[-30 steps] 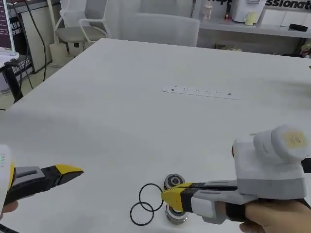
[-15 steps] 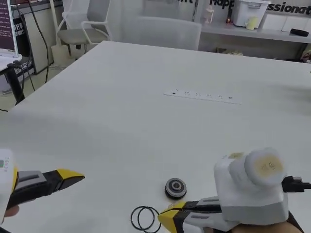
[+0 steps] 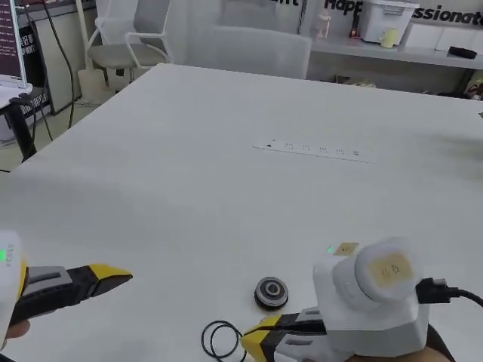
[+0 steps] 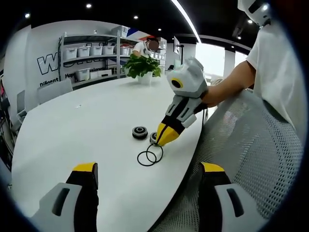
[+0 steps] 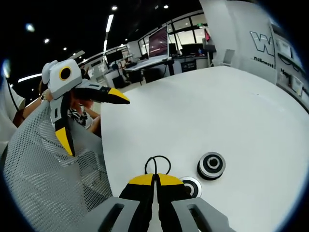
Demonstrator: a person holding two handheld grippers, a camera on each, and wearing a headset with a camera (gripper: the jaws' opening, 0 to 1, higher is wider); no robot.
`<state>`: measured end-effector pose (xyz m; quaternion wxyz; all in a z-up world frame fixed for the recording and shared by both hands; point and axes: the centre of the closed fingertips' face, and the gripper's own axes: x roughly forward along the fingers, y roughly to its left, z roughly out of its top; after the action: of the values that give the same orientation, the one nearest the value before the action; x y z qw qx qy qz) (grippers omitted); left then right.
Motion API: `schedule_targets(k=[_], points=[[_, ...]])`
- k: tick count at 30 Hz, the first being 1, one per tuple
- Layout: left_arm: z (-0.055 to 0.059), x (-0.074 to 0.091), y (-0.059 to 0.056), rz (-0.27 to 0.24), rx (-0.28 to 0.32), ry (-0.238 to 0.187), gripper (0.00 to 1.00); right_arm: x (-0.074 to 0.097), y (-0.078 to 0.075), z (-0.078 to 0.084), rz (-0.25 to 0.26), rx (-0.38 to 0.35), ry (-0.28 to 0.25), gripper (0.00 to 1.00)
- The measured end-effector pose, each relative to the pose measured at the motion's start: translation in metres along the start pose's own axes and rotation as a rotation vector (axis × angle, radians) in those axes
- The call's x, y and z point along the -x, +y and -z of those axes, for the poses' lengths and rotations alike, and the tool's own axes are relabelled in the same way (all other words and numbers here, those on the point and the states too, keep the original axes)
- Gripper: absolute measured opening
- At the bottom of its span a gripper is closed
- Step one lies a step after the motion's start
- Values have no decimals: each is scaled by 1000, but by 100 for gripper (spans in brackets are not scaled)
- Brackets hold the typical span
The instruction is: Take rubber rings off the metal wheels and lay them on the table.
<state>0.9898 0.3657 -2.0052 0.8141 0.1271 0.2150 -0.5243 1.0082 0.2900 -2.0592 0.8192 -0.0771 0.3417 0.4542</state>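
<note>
Head view: we see two thin black rubber rings [image 3: 220, 338] lying overlapped near the smooth white tabletop's [image 3: 226, 151] near edge.
Metal wheel [image 3: 271, 292]: round and dark-rimmed, just beyond them.
Right gripper [image 3: 253, 341]: yellow tips pressed together at the rings; we cannot tell whether they pinch one.
Left gripper [image 3: 115, 274]: jaws spread, holding nothing.
</note>
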Motion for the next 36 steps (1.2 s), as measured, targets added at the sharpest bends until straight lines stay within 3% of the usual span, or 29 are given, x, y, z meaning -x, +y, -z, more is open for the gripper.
schedule_targets(k=[13,19,25,31,36], points=[[0,0,-1,9,1,-2,84,-8,-6,-1,24,104,32,3],[0,0,-1,9,4,-5,84,-4,-13,-3,36,92,28,5],[0,0,-2,12,-1,-4,84,8,-22,-20,56,38,-40,5],[-1,0,-2,14,-6,-5,84,24,-27,-43,60,28,-115,8],[-3,0,-3,18,-10,-11,85,43,-27,-68,20,-24,-207,13]])
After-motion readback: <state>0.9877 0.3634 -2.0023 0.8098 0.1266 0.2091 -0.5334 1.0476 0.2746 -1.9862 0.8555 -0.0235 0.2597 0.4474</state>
